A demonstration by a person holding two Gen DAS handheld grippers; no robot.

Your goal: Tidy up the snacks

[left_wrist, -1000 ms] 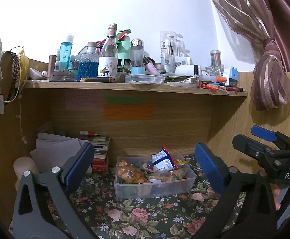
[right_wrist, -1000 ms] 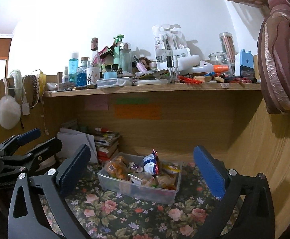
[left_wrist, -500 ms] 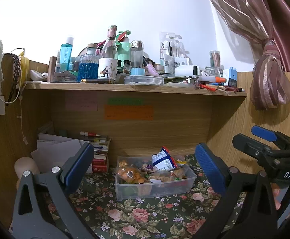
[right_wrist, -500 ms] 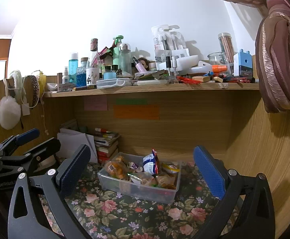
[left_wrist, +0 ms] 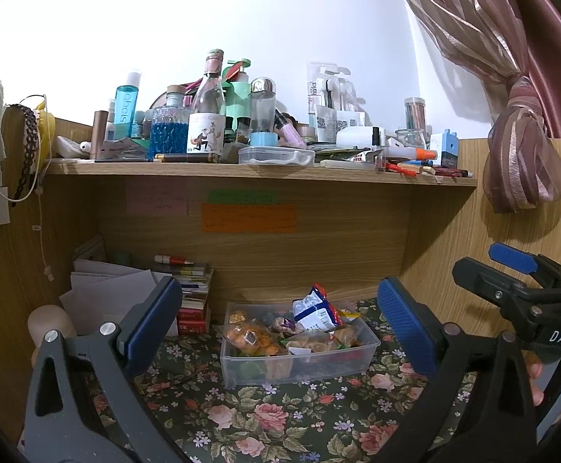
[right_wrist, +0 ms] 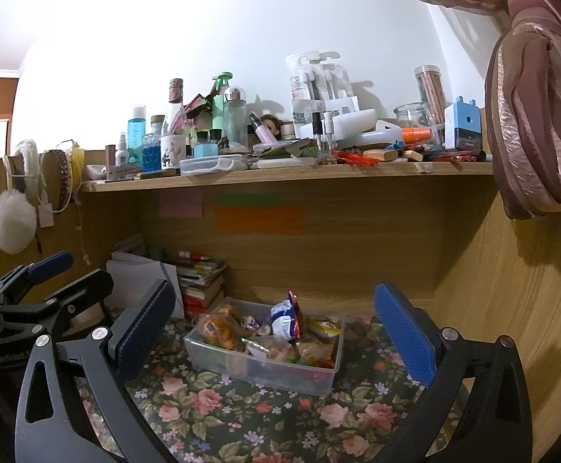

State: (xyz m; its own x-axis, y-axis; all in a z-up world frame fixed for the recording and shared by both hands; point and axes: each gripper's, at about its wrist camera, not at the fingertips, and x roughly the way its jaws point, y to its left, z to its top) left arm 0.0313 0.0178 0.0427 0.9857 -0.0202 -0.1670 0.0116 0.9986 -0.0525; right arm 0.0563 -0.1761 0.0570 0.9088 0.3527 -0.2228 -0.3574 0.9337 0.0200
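A clear plastic box (left_wrist: 365, 351) (right_wrist: 241, 362) full of snack packets stands on the floral cloth at the back of the desk. A blue-and-white packet (left_wrist: 315, 310) (right_wrist: 285, 318) sticks up from it, beside an orange packet (left_wrist: 247, 337) (right_wrist: 218, 328). My left gripper (left_wrist: 280, 322) is open and empty, well in front of the box. My right gripper (right_wrist: 274, 322) is open and empty, also short of the box. The right gripper shows at the right edge of the left wrist view (left_wrist: 511, 285); the left gripper shows at the left of the right wrist view (right_wrist: 49, 285).
A crowded wooden shelf (left_wrist: 261, 171) of bottles and stationery hangs above. Stacked books (left_wrist: 195, 297) and papers (left_wrist: 106, 289) sit back left. Wooden side panels (right_wrist: 511, 289) close in both sides. A tied curtain (left_wrist: 519, 146) hangs at the right.
Both views have drifted very slightly; the box and both open grippers stay as they were.
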